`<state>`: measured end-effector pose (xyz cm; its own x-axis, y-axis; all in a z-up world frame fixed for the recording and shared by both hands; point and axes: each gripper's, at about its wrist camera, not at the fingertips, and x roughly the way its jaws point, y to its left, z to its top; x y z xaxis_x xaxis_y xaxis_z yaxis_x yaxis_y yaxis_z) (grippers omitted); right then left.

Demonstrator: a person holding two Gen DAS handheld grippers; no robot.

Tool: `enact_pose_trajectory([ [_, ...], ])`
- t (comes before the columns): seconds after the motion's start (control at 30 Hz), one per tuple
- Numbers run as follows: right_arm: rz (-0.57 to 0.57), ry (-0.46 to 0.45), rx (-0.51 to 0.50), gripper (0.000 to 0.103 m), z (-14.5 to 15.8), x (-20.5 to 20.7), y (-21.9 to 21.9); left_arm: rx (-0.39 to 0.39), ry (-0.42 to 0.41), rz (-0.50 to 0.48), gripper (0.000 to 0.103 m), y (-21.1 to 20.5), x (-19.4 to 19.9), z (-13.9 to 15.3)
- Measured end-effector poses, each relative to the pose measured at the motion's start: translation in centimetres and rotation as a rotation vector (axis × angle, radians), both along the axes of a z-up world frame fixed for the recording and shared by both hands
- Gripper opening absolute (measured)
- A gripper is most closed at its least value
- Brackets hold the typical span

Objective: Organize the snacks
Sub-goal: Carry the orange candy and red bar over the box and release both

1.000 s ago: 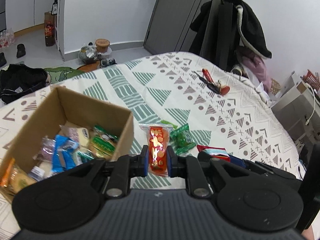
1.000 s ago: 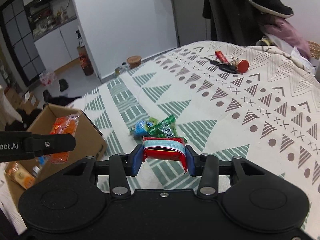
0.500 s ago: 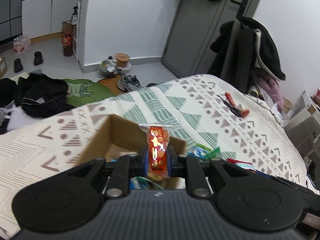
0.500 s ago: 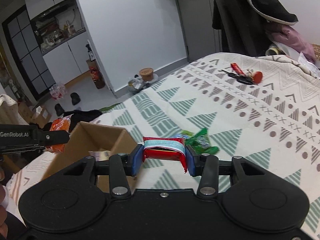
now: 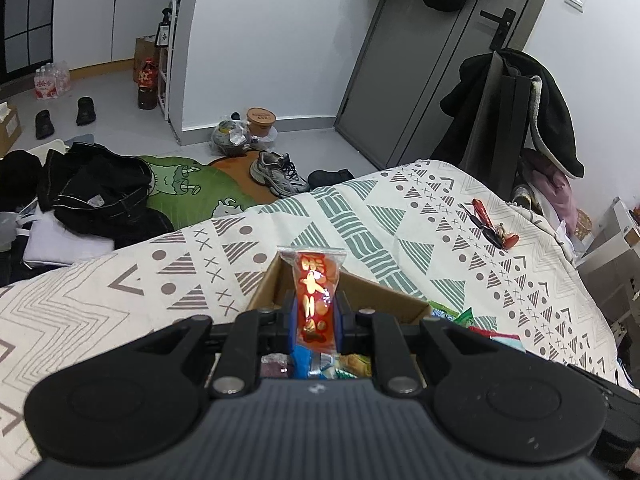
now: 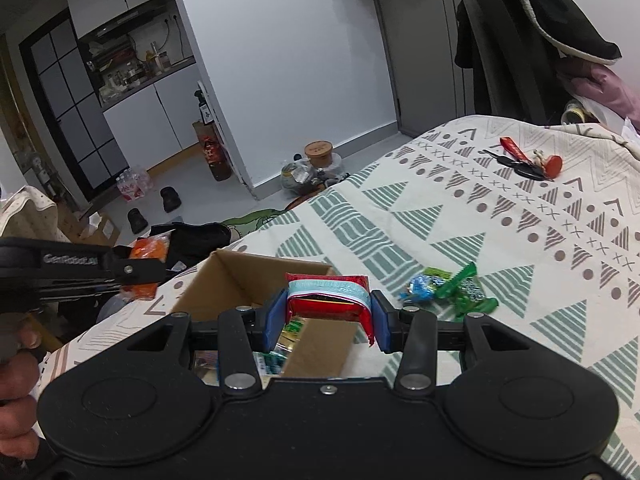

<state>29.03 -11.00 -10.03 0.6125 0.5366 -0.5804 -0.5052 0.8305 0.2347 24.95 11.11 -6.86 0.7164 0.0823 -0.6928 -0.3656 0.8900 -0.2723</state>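
Note:
My left gripper (image 5: pixel 314 318) is shut on a red-orange snack packet (image 5: pixel 314 292) that stands upright between its pads, above the open cardboard box (image 5: pixel 384 296). The box holds several wrapped snacks (image 5: pixel 316 364). My right gripper (image 6: pixel 325 316) is shut on a red packet with a light blue band (image 6: pixel 326 294), held over the same box (image 6: pixel 240 276). In the right wrist view the left gripper (image 6: pixel 142 266) reaches in from the left with its orange packet (image 6: pixel 148 252). Green and blue snacks (image 6: pixel 448 286) lie on the bed to the right of the box.
The box sits on a bed with a patterned cover (image 5: pixel 400 216). Keys with a red tag (image 6: pixel 524 160) lie farther back on it. Past the bed's edge are clothes (image 5: pixel 96 188), a shoe (image 5: pixel 276 174) and a green mat on the floor. A person's hand (image 6: pixel 16 400) shows at lower left.
Both grippers have moved left and risen, from beside the box to above it, each keeping its packet. The loose snacks now lie off to the right.

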Motion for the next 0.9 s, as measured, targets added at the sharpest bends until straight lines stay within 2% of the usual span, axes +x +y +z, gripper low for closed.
enact_pose_trajectory([
  [0.4, -0.017, 0.006, -0.018, 0.043, -0.1, 0.5, 2.5, -0.059, 0.016, -0.048, 0.017, 1.5, 3.0, -2.0],
  [0.5, -0.022, 0.015, -0.019, 0.043, -0.3, 0.9, 3.1, -0.045, 0.026, -0.042, 0.020, 1.9, 3.4, -2.4],
  [0.77, 0.002, 0.029, -0.027, 0.043, -0.5, 1.7, 5.7, -0.068, 0.040, -0.005, 0.021, 4.5, 2.5, -2.9],
  [0.83, 0.008, 0.030, -0.027, 0.043, -0.4, 1.8, 6.4, -0.078, 0.047, 0.002, 0.026, 5.0, 2.3, -3.0],
  [0.9, 0.017, 0.027, -0.017, 0.044, -0.1, 1.9, 7.0, -0.081, 0.051, 0.008, 0.036, 5.4, 1.9, -2.9],
])
